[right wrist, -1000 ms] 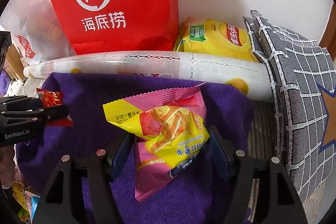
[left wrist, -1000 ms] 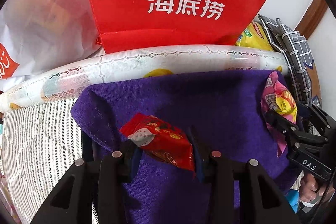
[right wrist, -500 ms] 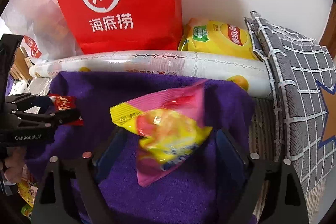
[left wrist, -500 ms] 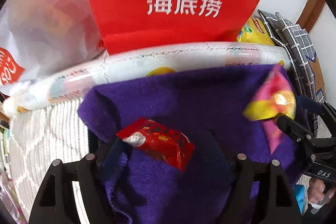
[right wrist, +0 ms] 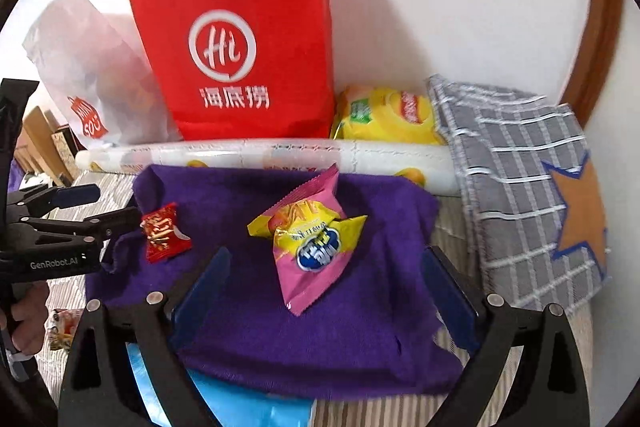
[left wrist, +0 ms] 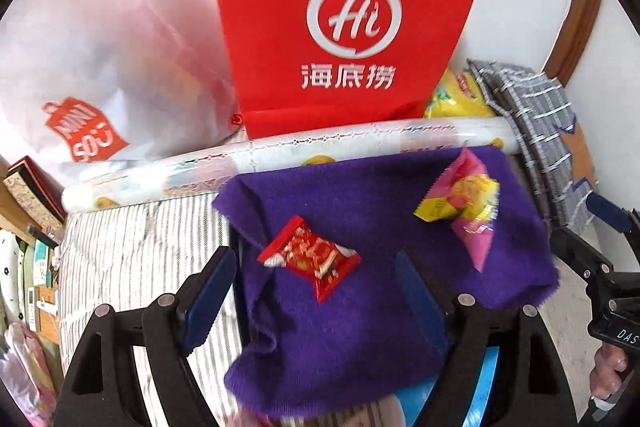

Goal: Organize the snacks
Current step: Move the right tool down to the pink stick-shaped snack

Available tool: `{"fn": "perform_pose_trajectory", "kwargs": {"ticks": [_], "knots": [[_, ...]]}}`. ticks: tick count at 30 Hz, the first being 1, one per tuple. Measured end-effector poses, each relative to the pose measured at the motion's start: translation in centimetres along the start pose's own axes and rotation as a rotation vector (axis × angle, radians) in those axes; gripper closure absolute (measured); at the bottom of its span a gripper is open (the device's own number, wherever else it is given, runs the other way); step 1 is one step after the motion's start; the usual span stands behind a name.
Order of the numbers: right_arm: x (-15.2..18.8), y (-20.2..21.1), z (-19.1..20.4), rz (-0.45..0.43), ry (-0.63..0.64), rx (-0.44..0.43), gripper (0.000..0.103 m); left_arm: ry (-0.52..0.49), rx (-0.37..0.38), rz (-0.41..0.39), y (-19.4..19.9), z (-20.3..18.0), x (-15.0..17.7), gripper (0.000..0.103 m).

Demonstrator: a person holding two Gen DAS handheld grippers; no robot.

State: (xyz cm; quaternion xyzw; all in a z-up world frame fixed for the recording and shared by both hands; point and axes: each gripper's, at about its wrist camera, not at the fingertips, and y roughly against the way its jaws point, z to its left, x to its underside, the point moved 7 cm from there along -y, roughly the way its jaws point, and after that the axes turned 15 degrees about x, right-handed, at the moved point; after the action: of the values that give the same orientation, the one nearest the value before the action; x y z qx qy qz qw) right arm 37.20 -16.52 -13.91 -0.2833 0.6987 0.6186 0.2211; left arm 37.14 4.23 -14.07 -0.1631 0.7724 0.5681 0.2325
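Note:
A small red snack packet (left wrist: pixel 310 259) lies on the left part of a purple cloth (left wrist: pixel 360 195). My left gripper (left wrist: pixel 316 287) hovers over it, open, its blue pads clear of the wrapper. A pink and yellow snack packet (right wrist: pixel 312 239) lies in the middle of the purple cloth (right wrist: pixel 380 307). Above it my right gripper (right wrist: pixel 326 283) has its jaws opening wide, and neither pad touches the packet. From the right wrist view, the left gripper (right wrist: pixel 116 205) stands just left of the red packet (right wrist: pixel 162 231). The right gripper (left wrist: pixel 580 227) shows at the right edge of the left wrist view.
Behind the cloth lie a rolled white printed sheet (right wrist: pixel 260 155), a red paper bag (right wrist: pixel 240 67), a white plastic bag (right wrist: pixel 92 67) and a yellow chips bag (right wrist: pixel 384 115). A grey checked cushion (right wrist: pixel 520 167) sits at right. A blue packet (right wrist: pixel 240 407) pokes out under the cloth.
Both grippers opened and let go of their packets, then lifted and drew back. The red packet and the pink and yellow packet now lie on the purple cloth.

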Motion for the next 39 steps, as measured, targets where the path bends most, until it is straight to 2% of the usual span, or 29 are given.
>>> {"fn": "perform_pose_trajectory", "kwargs": {"ticks": [9, 13, 15, 21, 24, 26, 31, 36, 39], "knots": [[2.9, 8.9, -0.8, -0.090, -0.046, 0.000, 0.008, 0.017, 0.011, -0.082, 7.3, -1.3, 3.9, 0.022], [4.8, 11.6, -1.2, -0.107, -0.062, 0.032, 0.008, 0.015, 0.016, -0.107, 10.2, -1.5, 6.1, 0.022], [6.2, 12.3, -1.2, -0.088, -0.064, 0.049, 0.008, 0.014, 0.006, -0.117, 11.3, -1.3, 7.3, 0.022], [10.7, 13.9, -0.4, -0.032, -0.066, -0.003, 0.016, 0.011, 0.012, -0.117, 13.7, -1.3, 10.7, 0.022], [12.9, 14.1, 0.3, -0.008, -0.057, -0.017, 0.026, 0.018, 0.007, -0.118, 14.2, -0.9, 12.2, 0.022], [14.1, 14.0, 0.9, 0.011, -0.044, -0.031, 0.029, 0.030, 0.016, -0.114, 14.4, -0.6, 13.2, 0.023], [16.7, 13.1, 2.1, 0.072, -0.029, -0.059, 0.029, 0.060, 0.014, -0.123, 15.0, 0.5, 15.0, 0.023], [18.1, 12.5, 2.8, 0.073, -0.024, -0.054, 0.031, 0.096, 0.003, -0.121, 15.2, 1.9, 16.2, 0.023], [19.0, 11.8, 3.5, 0.084, -0.019, -0.072, 0.038, 0.106, -0.019, -0.110, 15.1, 2.9, 16.8, 0.022]]}}
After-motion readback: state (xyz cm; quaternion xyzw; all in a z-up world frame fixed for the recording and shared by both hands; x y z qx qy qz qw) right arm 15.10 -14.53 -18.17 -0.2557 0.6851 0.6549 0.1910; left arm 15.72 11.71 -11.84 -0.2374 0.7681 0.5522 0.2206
